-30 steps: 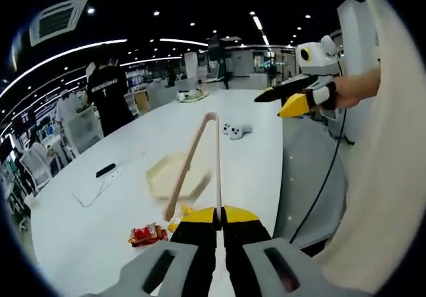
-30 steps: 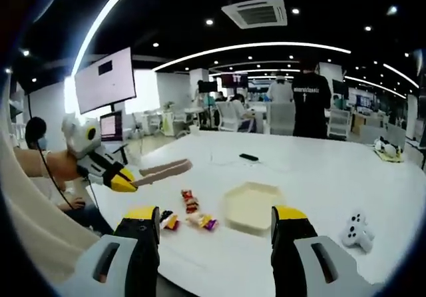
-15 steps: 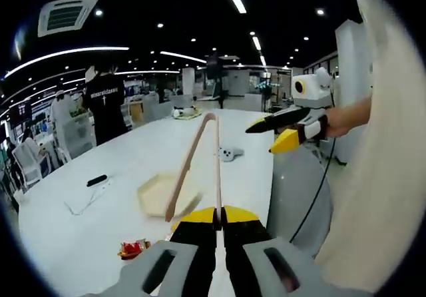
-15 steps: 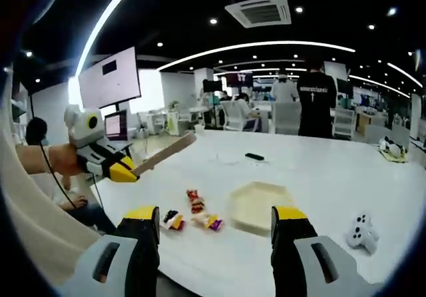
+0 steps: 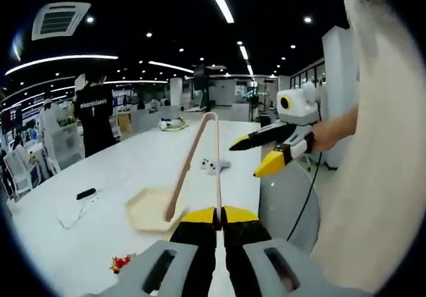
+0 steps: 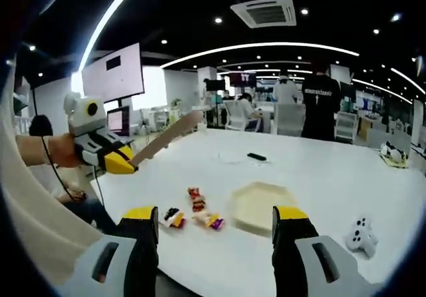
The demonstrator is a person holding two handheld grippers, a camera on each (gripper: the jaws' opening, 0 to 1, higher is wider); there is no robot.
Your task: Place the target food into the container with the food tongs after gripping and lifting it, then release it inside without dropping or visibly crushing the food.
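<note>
The left gripper [image 5: 217, 218] has its fingers clamped on long beige plastic food tongs [image 5: 200, 160], raised above the white worktop [image 6: 319, 184]. The right gripper [image 6: 216, 220] spreads wide, holding nothing. Beyond it, small colourful wrapped snacks [image 6: 193, 214] lie just beside the shallow cream hexagonal tray [image 6: 261, 206].

Smooth, matt pale wood or bamboo by the look of the food tongs [image 5: 200, 157]. Matt, cream-coloured, seemingly moulded plastic or pulp for the hexagonal container [image 6: 261, 206]. Shiny, crinkled plastic wrappers on the snack packets [image 6: 193, 212]. Smooth white tabletop [image 6: 319, 177] with a faint sheen. Glossy yellow plastic tips, matt grey bodies on the right gripper [image 6: 215, 227].
</note>
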